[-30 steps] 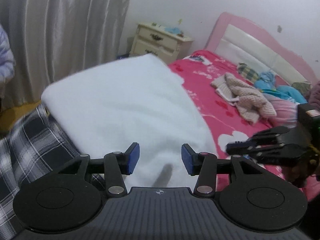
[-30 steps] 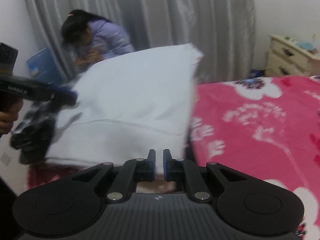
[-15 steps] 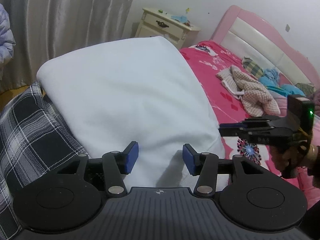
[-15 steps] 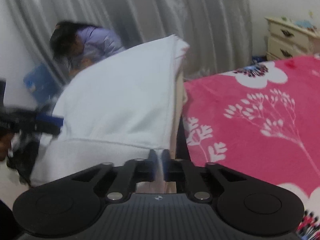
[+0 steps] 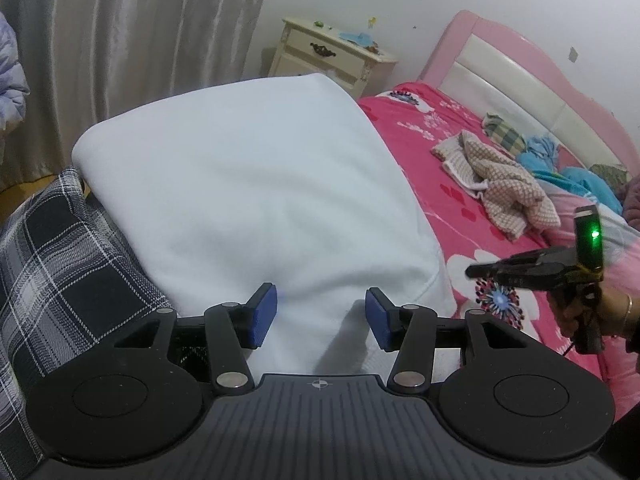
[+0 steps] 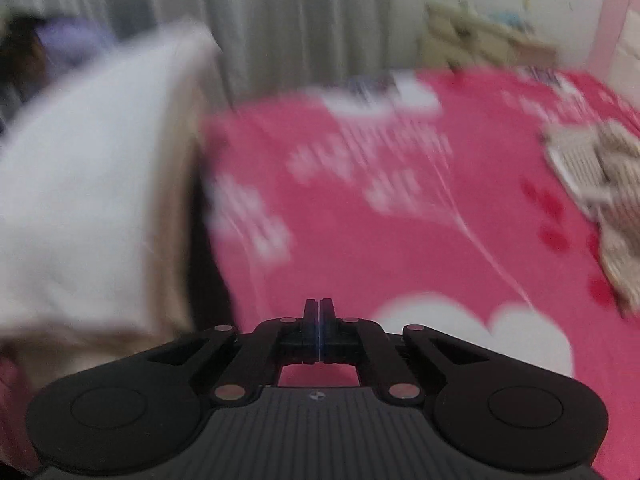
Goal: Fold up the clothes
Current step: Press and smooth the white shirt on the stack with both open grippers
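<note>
A white garment (image 5: 260, 184) lies folded in a thick slab at the left side of the bed, over a black-and-white plaid garment (image 5: 52, 272). My left gripper (image 5: 320, 316) hovers open just above the white garment's near edge, its blue pads (image 5: 262, 316) holding nothing. My right gripper (image 6: 319, 312) is shut with nothing between its fingers, over the pink flowered bedcover (image 6: 380, 240). The white garment (image 6: 92, 184) is to its left, apart from it. In the left wrist view the right gripper (image 5: 476, 271) is held by a hand at the right. The right wrist view is blurred.
A heap of beige checked clothes (image 5: 504, 188) and blue clothes (image 5: 560, 168) lies near the pink headboard (image 5: 520, 64). A cream nightstand (image 5: 332, 56) stands by the grey curtain (image 5: 120, 20). A person in a lilac jacket (image 6: 68, 36) is at the far left.
My right gripper has swung right, off the white garment's edge, and now points over the pink bedcover with no cloth in it. The left gripper stays open above the garment.
</note>
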The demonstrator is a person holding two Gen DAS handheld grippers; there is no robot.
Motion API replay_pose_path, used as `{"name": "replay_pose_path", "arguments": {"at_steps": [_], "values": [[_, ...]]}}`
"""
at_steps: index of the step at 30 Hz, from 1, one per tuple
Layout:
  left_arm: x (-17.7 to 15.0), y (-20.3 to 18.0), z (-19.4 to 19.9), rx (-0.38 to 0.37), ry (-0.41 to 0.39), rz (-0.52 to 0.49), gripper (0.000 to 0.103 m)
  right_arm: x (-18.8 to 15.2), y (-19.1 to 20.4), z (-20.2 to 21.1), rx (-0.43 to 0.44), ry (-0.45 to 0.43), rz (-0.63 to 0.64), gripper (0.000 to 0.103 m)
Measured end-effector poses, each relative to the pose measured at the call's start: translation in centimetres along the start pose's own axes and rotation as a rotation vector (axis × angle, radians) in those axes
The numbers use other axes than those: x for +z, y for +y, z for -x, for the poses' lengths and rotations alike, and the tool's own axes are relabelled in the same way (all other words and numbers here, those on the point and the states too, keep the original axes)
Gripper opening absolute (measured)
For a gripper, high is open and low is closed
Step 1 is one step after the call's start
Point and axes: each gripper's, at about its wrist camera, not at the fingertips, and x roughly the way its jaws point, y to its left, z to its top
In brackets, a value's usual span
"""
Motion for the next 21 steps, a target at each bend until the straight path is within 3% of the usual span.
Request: {"name": "replay_pose_path", "arguments": {"at_steps": [4, 8, 9, 11, 15, 18, 21], "values": [[0.8, -0.4, 0.5, 0.01, -0.033, -0.013, 0.049, 2.8, 5.3, 3.3, 0.178, -0.219, 0.178, 0.003], [2.9, -0.3, 0.0, 0.115, -0.106, -0.021, 0.051, 4.3, 9.6, 2.4, 0.25, -0.29, 0.261, 0.004], [3.1, 0.2, -0.7, 0.162, -0.102, 0.006, 0.052, 4.6, 10.5, 2.0, 0.26, -0.293, 0.282, 0.004], [3.0, 1.8, -2.8, 0.25, -0.038, 0.073, 0.052, 4.4, 11.4, -0.1, 0.226, -0.211, 0.322, 0.004], [3.3, 1.9, -3.3, 0.301, -0.023, 0.083, 0.051, 5.1, 11.1, -1.4, 0.182, -0.11, 0.307, 0.006], [4.9, 0.8, -2.8, 0.349, -0.062, 0.036, 0.052, 8.1, 10.4, -0.4, 0.177, -0.193, 0.256, 0.006], [6.1, 0.4, -4.4, 0.463, -0.032, 0.015, 0.052, 11.0, 10.0, -0.6, 0.175, -0.26, 0.195, 0.006]]}}
